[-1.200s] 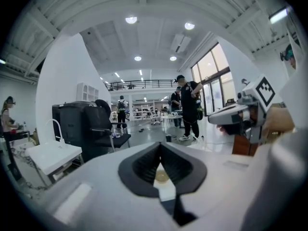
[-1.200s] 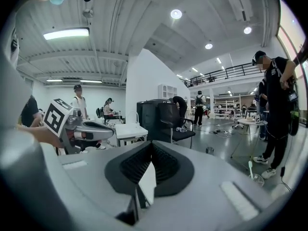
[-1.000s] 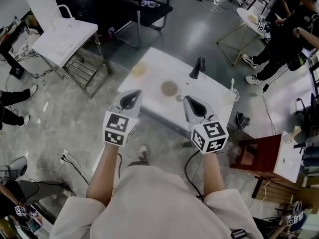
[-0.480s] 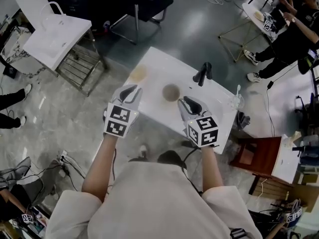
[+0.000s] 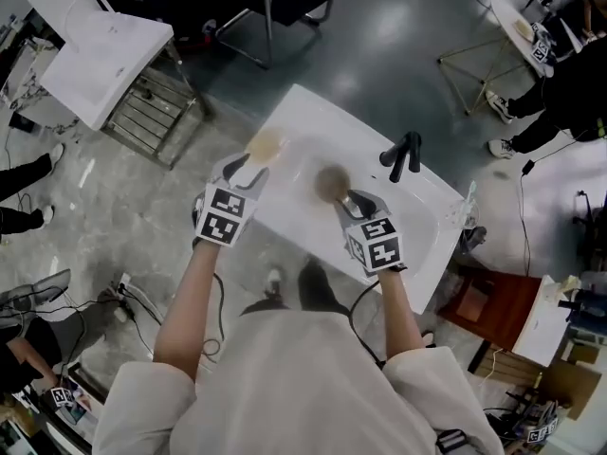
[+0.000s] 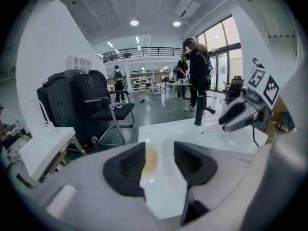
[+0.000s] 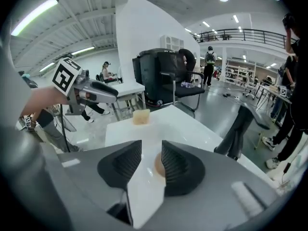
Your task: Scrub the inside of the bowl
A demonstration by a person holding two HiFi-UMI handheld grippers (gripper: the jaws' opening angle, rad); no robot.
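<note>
Okay, your left gripper [image 5: 245, 165] [image 6: 159, 162] has jaws apart and opening, nothing clamped. The yellow sponge [image 5: 265, 143] [image 6: 150, 159] lies on the white table [image 5: 408, 218] just ahead of its tips, showing through the gap. Your right gripper [image 5: 353, 201] [image 7: 151, 165] is also parted and opening, empty. The brown bowl [image 5: 330, 182] [image 7: 158, 165] sits just past its tips, toward its right jaw and partly hidden by it. The black stand [image 5: 403, 154] is further ahead of the right gripper, off to its right.

Glossy white table [image 5: 305, 126], polished grey floor [image 5: 379, 45]
</note>
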